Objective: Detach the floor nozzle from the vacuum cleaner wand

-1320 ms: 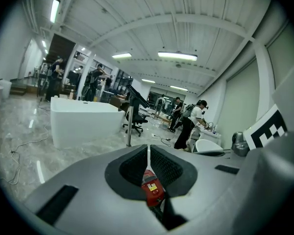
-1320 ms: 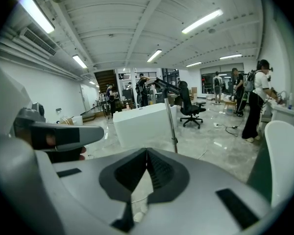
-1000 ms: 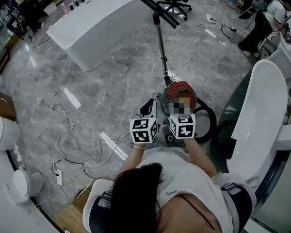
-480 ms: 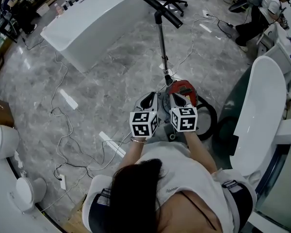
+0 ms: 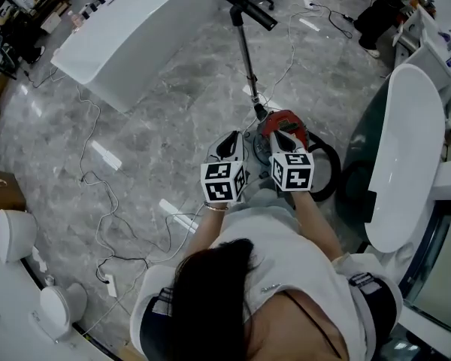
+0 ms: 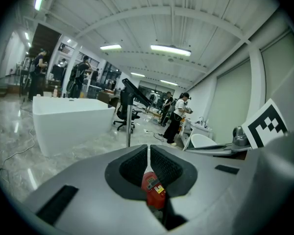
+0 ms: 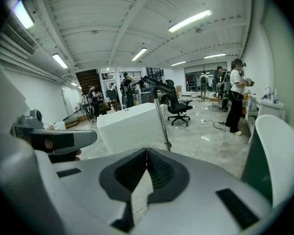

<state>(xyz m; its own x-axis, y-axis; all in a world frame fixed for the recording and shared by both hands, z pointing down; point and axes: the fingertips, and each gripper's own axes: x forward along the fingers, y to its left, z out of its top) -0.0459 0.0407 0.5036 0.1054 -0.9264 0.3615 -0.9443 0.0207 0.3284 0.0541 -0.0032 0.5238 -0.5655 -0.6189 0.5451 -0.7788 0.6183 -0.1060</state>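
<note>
The vacuum stands on the grey floor ahead of me. Its red body (image 5: 287, 125) is low, and the metal wand (image 5: 247, 59) rises to the black floor nozzle (image 5: 239, 1) on top, still joined to it. My left gripper (image 5: 229, 146) is shut and empty, just left of the red body. My right gripper (image 5: 280, 138) is shut and empty over the body's near side. In the left gripper view the wand (image 6: 128, 127) and nozzle (image 6: 135, 92) stand beyond the jaws, with the red body (image 6: 153, 190) below them. The right gripper view shows the wand (image 7: 162, 124) ahead.
A black hose (image 5: 329, 173) loops right of the body. A long white tub (image 5: 128, 36) lies at the back left and another white tub (image 5: 402, 149) at the right. Cables (image 5: 105, 201) trail over the floor. An office chair (image 7: 176, 106) and people stand farther off.
Both grippers have drifted a little forward and to the right, closer to the red body. Both stay shut. The vacuum has not moved.
</note>
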